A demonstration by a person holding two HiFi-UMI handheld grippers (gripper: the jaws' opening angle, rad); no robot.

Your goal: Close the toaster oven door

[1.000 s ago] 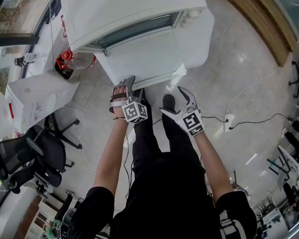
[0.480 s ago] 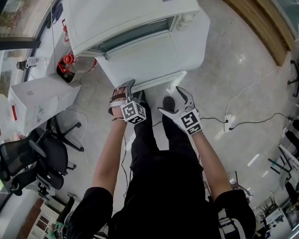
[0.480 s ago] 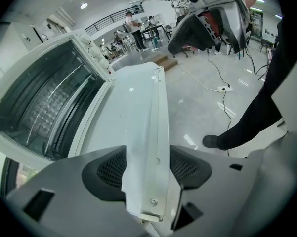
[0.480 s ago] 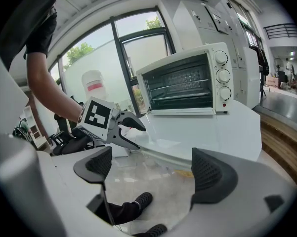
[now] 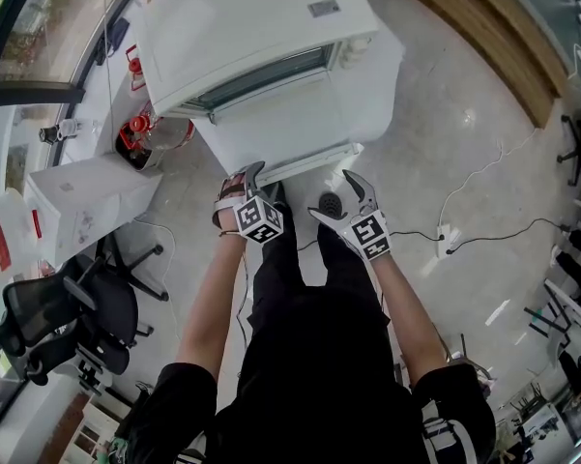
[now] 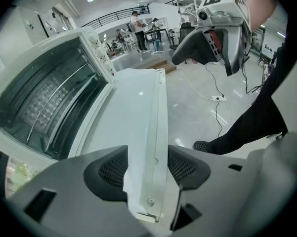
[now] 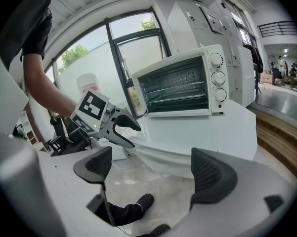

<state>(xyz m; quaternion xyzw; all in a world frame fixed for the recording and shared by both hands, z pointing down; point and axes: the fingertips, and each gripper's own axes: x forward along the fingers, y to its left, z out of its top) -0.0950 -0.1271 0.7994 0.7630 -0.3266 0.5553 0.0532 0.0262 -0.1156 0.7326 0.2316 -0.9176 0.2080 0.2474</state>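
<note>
Barely begun, the closing job: a white toaster oven sits on a white surface, its door hanging open and lying almost flat towards the person, with the wire rack exposed inside. The left hand-held gripper has just been closing its jaws, and its pads now press on either side of the door's front edge. Swinging the door all the way up to the oven's face remains to be done. The right hand-held gripper hangs with its jaws wide apart and empty, just beside the door's edge, over the floor. Nothing visible blocks the door's arc. An office chair, a white box, red-topped containers and floor cables lie well clear.
</note>
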